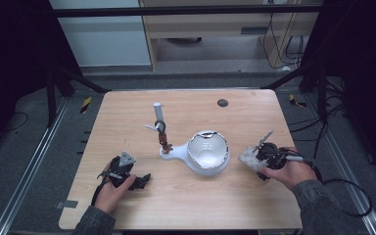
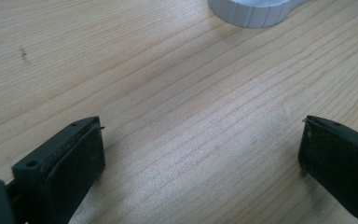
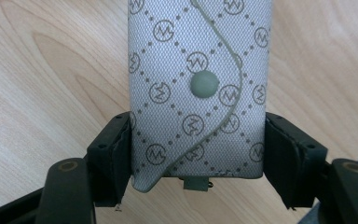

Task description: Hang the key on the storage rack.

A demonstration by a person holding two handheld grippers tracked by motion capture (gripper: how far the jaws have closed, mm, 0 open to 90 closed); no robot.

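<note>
Grey pouch (image 3: 198,88), woven with a dotted diamond pattern and round logos, closed by a curved flap with a grey snap button. Clamped by its lower end between the pads of the right tongs (image 3: 198,154), which press on both its sides; rest of it sticking out past the tips. Seen from the high view as a pale patch (image 1: 249,157) near the right edge of the bench (image 1: 127,112), towards the front, just off the right hand (image 1: 286,169).

Beside it, around the middle of the bench, a white bowl (image 1: 207,152) with a chipped-looking dark rim, and touching its left side a white ribbed stand (image 1: 169,152) carrying a small upright post with dark and reddish parts; ribbed base also at the top of the left gripper view (image 2: 251,11). Small dark disc (image 1: 222,103) near the back edge.

Left tongs (image 1: 144,180) lying near the front left corner, held by the left hand (image 1: 112,188), spread wide over bare wood (image 2: 200,140), gripping nothing.
</note>
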